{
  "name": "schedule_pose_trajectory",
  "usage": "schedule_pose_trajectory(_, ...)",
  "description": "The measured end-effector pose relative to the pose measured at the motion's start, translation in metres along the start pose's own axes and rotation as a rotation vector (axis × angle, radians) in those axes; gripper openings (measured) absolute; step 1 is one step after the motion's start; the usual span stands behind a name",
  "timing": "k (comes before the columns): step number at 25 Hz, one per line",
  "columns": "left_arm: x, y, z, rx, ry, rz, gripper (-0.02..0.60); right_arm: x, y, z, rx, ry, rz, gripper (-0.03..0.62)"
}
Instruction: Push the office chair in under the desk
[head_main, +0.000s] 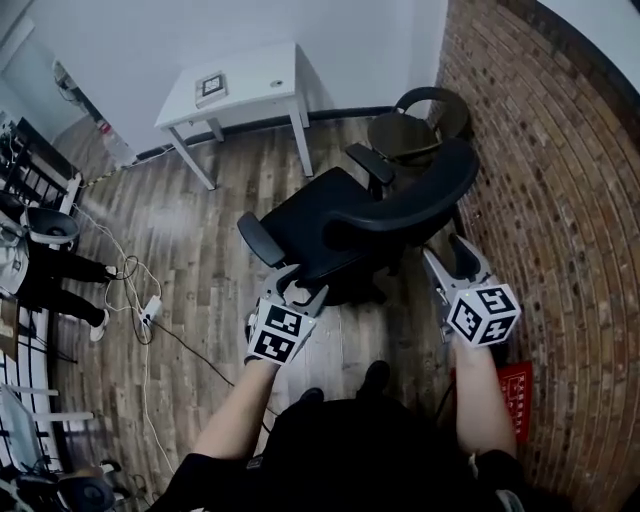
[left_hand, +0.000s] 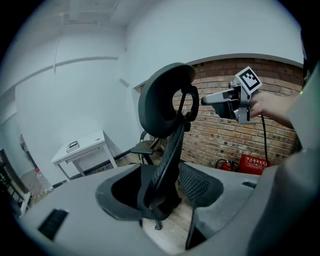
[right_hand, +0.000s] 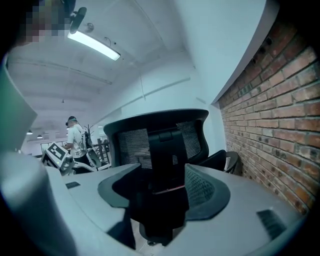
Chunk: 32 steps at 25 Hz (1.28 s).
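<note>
- we are standing right behind the office chair (head_main: 340, 225), which is sitting on the wooden floor (head_main: 190, 220) with its curved backrest turned towards us and its seat facing away.
- the white worktop (head_main: 250, 80) is standing well apart from the office chair, beyond its seat, with a stretch of floor lying between them; the chair is not yet under it.
- we are holding the left gripper (head_main: 298, 287) just behind the office chair's armrest on our left, its jaws spread wide and pinching nothing. in the left gripper view the backrest is showing edge-on in the gap, beyond the pads rather than against them.
- we are holding the right gripper (head_main: 448, 256) just behind the right end of the office chair's backrest, its jaws also spread and gripping nothing. in the right gripper view the mesh back is filling the gap, and we cannot tell whether the tips are touching it.
- a brick wall (head_main: 540, 180) is running along the right of the office chair, and a second chair (head_main: 412, 128) is standing just beyond it, close to that wall.
- cables (head_main: 140, 300) are trailing over the floor to the left of the office chair, and a person (head_main: 55, 270) in dark trousers is standing farther left.
- a red box (head_main: 513, 395) is leaning at the wall, behind and to the right of the office chair.
</note>
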<state>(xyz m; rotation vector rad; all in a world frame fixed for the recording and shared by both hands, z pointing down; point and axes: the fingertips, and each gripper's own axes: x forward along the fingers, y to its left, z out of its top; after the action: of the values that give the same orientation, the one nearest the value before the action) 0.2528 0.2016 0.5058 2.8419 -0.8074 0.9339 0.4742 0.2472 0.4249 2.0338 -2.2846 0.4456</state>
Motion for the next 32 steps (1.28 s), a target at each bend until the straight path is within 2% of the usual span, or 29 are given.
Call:
schedule_pose_trajectory(3, 0.002, 0.002, 0.0, -0.018, 0.005, 0.012, 0.223, 0.014, -0.008, 0.003, 0.007, 0.01, 0.026, 0.25)
schedule_pose_trajectory(5, 0.0, 0.001, -0.001, -0.051, -0.005, 0.021, 0.191, 0.02, -0.01, 0.004, -0.002, 0.016, 0.052, 0.251)
schedule_pose_trajectory(9, -0.002, 0.002, 0.001, -0.101, -0.025, 0.087, 0.186, 0.025, -0.01, 0.005, -0.035, 0.022, 0.118, 0.255)
schedule_pose_trajectory(13, 0.0, 0.005, 0.003, -0.132, -0.036, 0.158, 0.186, 0.031, -0.012, 0.008, -0.074, 0.036, 0.146, 0.255)
schedule_pose_trajectory(20, 0.003, 0.015, 0.005, -0.2, -0.076, 0.206, 0.186, 0.049, -0.01, 0.016, -0.137, 0.046, 0.193, 0.259)
schedule_pose_trajectory(24, 0.006, 0.038, 0.005, -0.246, -0.095, 0.234, 0.186, 0.072, -0.002, 0.021, -0.154, 0.048, 0.212, 0.261)
schedule_pose_trajectory(30, 0.01, 0.084, 0.001, -0.323, -0.12, 0.221, 0.186, 0.115, 0.013, 0.026, -0.158, 0.052, 0.22, 0.26)
schedule_pose_trajectory(32, 0.012, 0.103, 0.0, -0.322, -0.12, 0.219, 0.186, 0.13, 0.018, 0.028, -0.161, 0.062, 0.229, 0.259)
